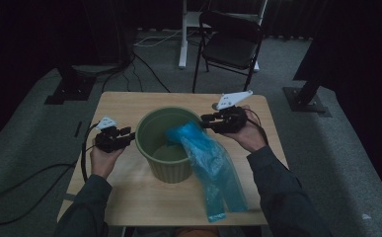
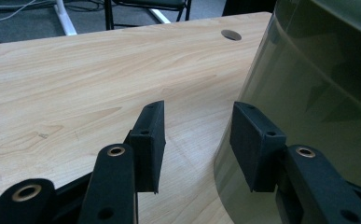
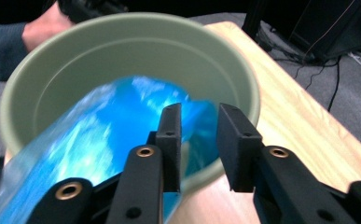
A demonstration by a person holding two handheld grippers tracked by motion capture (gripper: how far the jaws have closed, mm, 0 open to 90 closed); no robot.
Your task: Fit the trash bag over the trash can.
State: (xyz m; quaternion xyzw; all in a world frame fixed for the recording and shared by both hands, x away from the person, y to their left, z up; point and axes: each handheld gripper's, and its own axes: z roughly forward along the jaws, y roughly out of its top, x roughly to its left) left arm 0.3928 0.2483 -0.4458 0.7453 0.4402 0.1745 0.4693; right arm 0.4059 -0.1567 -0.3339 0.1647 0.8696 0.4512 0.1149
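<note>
A green bucket [image 1: 165,143] stands near the middle of a wooden table [image 1: 129,197], with a blue plastic bag [image 1: 208,158] draped over its rim at about 3 o'clock; the bag's top lies just inside the bucket and the rest trails down the outer wall onto the tabletop toward 5 o'clock. A person seated at 6 o'clock holds a gripper in each hand. The left gripper [image 1: 125,133] sits at the bucket's 9 o'clock side, its jaws standing apart; in the left gripper view [image 2: 199,140] one jaw lies against the bucket's outer wall and the other hangs over bare table, gripping nothing. The right gripper [image 1: 206,121] hovers at the bucket's 2 o'clock edge. In the right gripper view [image 3: 199,140] its jaws are parted, a gap showing between the pads, with the bag's blue fold just beside the left-hand jaw and not pinched. A folding chair [image 1: 230,44] stands on the floor beyond the table at 12 o'clock.
</note>
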